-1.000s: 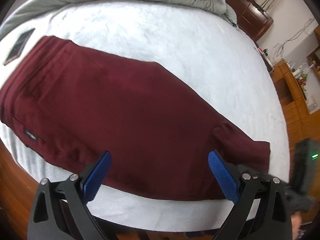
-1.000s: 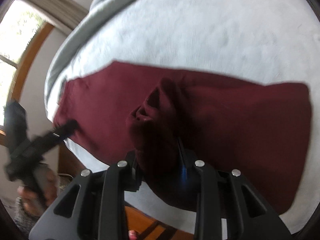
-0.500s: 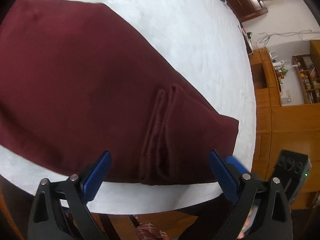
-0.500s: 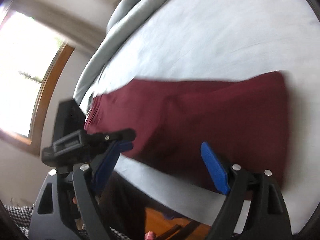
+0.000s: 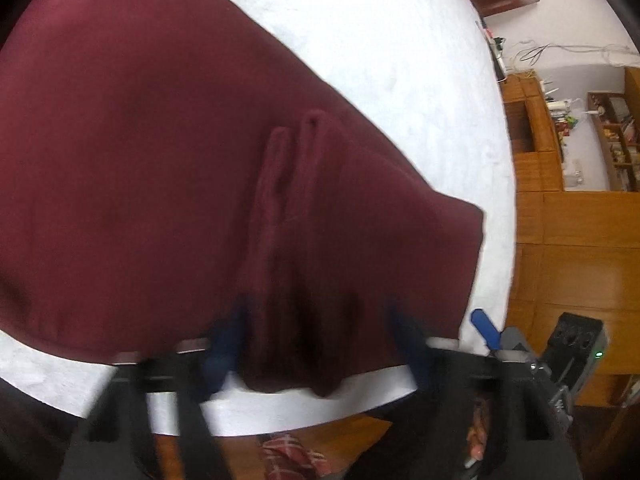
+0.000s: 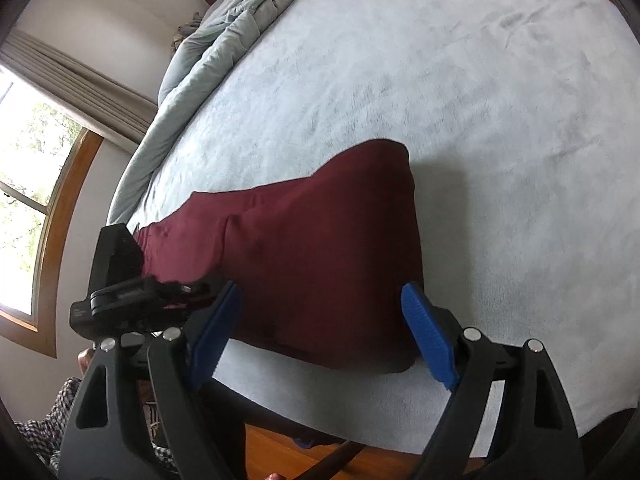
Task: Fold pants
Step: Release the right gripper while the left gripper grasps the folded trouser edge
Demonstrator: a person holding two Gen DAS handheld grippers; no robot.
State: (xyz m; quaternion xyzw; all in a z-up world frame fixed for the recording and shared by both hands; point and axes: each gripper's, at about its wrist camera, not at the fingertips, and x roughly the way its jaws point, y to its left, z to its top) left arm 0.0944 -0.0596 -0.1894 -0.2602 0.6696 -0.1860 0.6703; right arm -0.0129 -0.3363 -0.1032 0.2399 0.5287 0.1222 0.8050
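Dark red pants (image 5: 160, 160) lie flat across the white bed (image 5: 400, 60), near its front edge. A raised fold (image 5: 288, 200) runs toward the camera. My left gripper (image 5: 316, 344) straddles that fold at the pants' near edge. Its jaws are closing and blurred, with the fold between the blue pads, which still stand apart from it. In the right wrist view the pants' (image 6: 320, 240) leg end lies below my right gripper (image 6: 320, 336), open with nothing gripped. The left gripper (image 6: 120, 296) shows at the left there, and the right gripper's pad (image 5: 486, 326) shows in the left wrist view.
A grey duvet (image 6: 224, 40) is bunched at the far side of the bed (image 6: 440, 80). A window (image 6: 24, 160) is on the left wall. Wooden cabinets (image 5: 580, 240) stand past the bed's right side. Wooden floor and a checked garment (image 5: 288, 456) lie below the bed edge.
My right gripper let go of the bunched fabric, opened and moved toward the leg end. My left gripper came down over the raised fold and its jaws narrowed.
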